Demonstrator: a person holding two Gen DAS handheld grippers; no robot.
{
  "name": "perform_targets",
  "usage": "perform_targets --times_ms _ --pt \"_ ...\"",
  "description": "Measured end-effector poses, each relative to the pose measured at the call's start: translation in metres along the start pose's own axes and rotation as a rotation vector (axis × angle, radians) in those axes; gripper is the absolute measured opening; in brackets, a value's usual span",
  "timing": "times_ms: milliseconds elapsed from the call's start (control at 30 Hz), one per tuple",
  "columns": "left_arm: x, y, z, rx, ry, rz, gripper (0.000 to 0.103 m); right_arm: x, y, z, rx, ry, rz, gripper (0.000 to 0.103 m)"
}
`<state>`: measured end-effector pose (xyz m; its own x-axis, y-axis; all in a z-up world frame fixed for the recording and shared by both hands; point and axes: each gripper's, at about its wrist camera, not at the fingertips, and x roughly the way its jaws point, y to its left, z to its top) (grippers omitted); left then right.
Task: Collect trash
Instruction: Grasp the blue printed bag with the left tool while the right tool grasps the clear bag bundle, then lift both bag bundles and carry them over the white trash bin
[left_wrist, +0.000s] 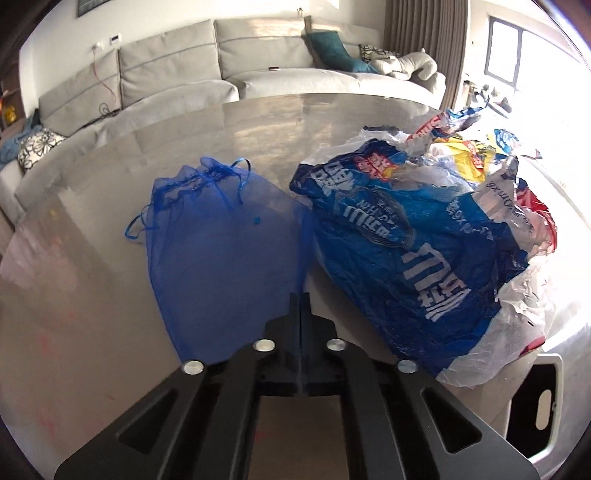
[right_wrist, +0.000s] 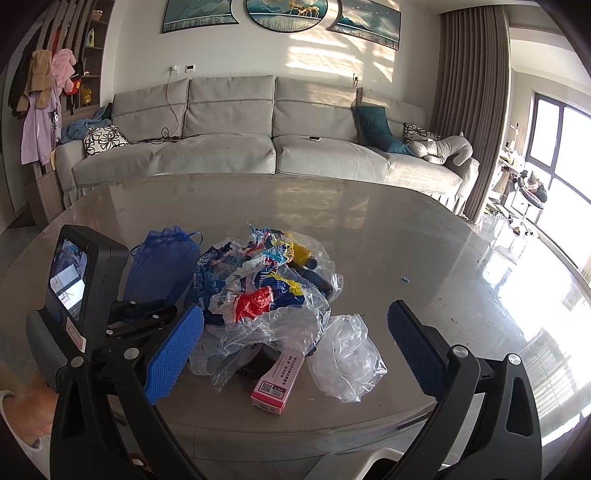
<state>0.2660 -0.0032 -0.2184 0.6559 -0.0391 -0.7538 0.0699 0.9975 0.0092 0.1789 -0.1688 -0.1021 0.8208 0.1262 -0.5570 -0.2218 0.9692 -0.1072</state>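
Left wrist: left tool (left_wrist: 300, 306) pinching mesh bag (left_wrist: 218, 236) edge; bag lying on table (left_wrist: 92, 258) beside wrappers (left_wrist: 413, 236).

Right wrist: right tool (right_wrist: 295, 350) hanging spread over trash pile (right_wrist: 266, 288), pink box (right_wrist: 279, 382) nearest.

Crumpled wrappers (right_wrist: 266, 280) beside mesh bag (right_wrist: 155, 269)

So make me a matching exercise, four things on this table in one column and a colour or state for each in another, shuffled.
Column one:
1. mesh drawstring bag
2. small carton
3. left tool
4. right tool

Column two:
A. open
B. pink and white
C. sheer blue
D. shut on the bag's edge

Pairs: 1-C, 2-B, 3-D, 4-A
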Motion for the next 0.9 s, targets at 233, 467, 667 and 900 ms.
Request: perform_targets --times_ms 233,467,667,900 --pt "-0.042 -0.003 0.007 0.007 -0.138 0.022 0.000 0.011 0.003 -0.005 0.016 0.001 0.027 0.100" --pt "-0.071 0.003 0.015 -0.041 -0.219 0.015 0.000 0.035 0.019 -0.005 0.016 0.027 0.043 0.100" --pt "-0.094 0.005 0.020 -0.037 -0.314 0.015 0.000 0.067 0.027 -0.007 0.044 0.099 0.077 0.100" --pt "-0.105 0.010 0.024 -0.042 -0.360 -0.018 0.000 0.084 0.033 -0.016 0.077 0.162 0.127 0.033"
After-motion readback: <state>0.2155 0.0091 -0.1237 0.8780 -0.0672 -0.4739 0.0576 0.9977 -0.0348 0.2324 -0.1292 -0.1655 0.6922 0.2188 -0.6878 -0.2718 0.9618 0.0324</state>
